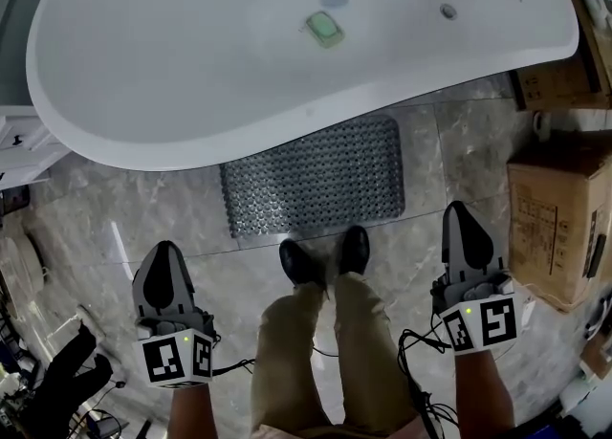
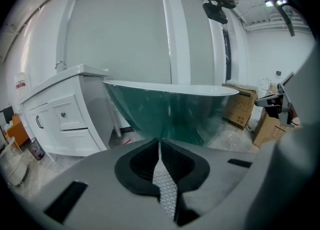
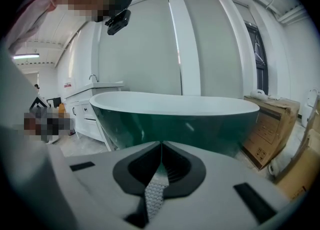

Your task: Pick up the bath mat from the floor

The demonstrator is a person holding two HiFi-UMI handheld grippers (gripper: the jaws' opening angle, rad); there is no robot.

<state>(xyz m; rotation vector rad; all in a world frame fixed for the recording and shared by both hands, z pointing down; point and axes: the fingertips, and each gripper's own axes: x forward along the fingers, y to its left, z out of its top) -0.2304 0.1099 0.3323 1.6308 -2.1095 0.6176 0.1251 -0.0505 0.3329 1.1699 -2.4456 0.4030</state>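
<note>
A green block [image 1: 324,28] is being contained in the bathtub [image 1: 143,74], the bath mat [image 1: 316,179] lying beside it. Left gripper [image 1: 164,251] and right gripper [image 1: 459,209] fingers are being held together, empty.

bath mat [image 1: 314,177]: far edge hidden under the bathtub [image 1: 191,74] rim in head view
bathtub: top cut off by frame edge
green item [image 1: 324,28] in tub: too small to identify
cardboard box [image 1: 555,222]: right side cut off, print unreadable
legs [image 1: 325,351]: cut off at bottom edge
white cabinet [image 1: 14,145]: mostly out of frame, left
</note>
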